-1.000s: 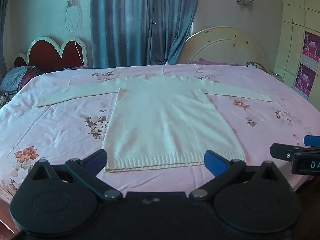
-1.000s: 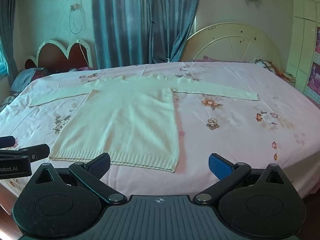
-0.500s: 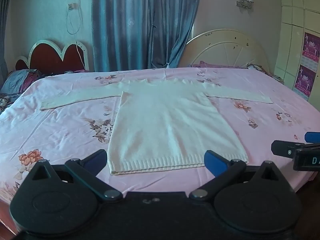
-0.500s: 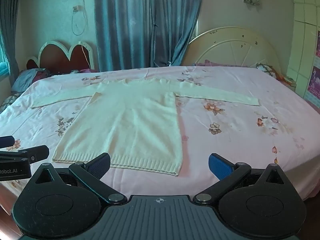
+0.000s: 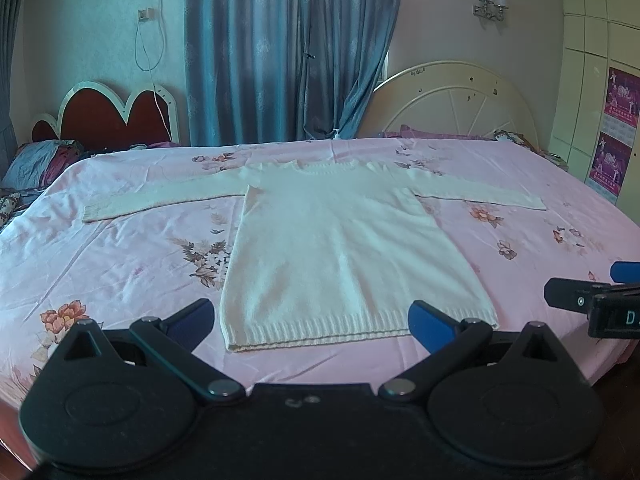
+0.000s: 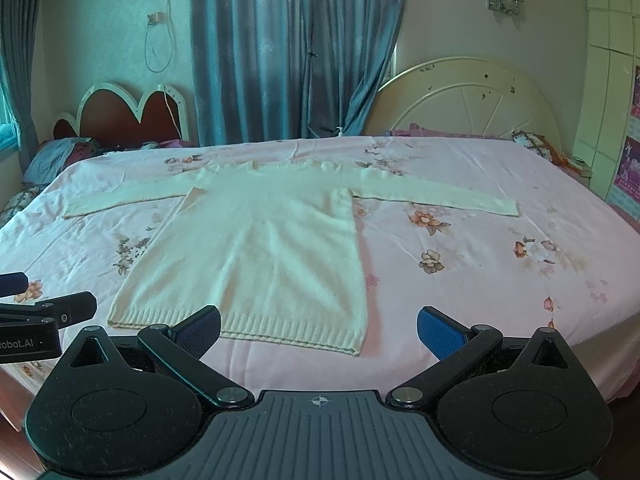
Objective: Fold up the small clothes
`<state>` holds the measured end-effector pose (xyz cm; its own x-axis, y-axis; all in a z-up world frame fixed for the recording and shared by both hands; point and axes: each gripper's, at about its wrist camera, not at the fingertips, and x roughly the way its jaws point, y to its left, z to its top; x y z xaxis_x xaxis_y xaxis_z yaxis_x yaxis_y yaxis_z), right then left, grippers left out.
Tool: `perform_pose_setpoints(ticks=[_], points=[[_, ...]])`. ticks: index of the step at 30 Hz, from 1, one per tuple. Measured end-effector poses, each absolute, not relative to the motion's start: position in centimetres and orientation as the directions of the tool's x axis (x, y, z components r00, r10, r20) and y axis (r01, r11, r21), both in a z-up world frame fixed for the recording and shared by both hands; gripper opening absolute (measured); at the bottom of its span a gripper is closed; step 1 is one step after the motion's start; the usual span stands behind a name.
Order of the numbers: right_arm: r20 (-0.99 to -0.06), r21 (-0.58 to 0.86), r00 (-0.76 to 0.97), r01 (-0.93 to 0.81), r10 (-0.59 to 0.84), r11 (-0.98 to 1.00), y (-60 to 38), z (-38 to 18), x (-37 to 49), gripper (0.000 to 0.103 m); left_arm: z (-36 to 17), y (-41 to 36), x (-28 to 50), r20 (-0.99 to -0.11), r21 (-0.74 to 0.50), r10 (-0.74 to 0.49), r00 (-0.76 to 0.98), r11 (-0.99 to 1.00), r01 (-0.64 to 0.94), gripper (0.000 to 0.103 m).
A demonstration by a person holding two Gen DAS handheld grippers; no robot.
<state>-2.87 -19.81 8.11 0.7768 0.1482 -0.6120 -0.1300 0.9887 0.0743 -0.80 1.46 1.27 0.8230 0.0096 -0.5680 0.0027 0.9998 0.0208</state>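
Cream sweater (image 5: pixel 344 248) flat on pink bedsheet (image 5: pixel 120 264) | left claw (image 5: pixel 312 320), right claw (image 6: pixel 320 328) wide, empty

A bed (image 5: pixel 120 248) in pink floral sheets fills the bedroom; behind it hang blue curtains (image 5: pixel 288 52), flanked by a red heart-shaped headboard (image 5: pixel 108 114) and a cream arched headboard (image 5: pixel 452 100).

Cream sweater (image 5: pixel 340 248) looks soft fuzzy knit w/ ribbed hem; pink floral sheet (image 5: pixel 120 264) smooth, creased cloth; gripper fingers (image 6: pixel 440 330) matt plastic.
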Motion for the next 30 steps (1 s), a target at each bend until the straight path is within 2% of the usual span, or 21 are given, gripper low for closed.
perform_pose_setpoints(ticks=[30], points=[[-0.609, 0.074, 0.778, -0.134, 0.151, 0.988, -19.91, 8.43, -2.78, 0.103, 1.5, 1.48, -0.81, -0.568, 0.022, 0.014, 0.823, 1.0, -0.002, 0.103]])
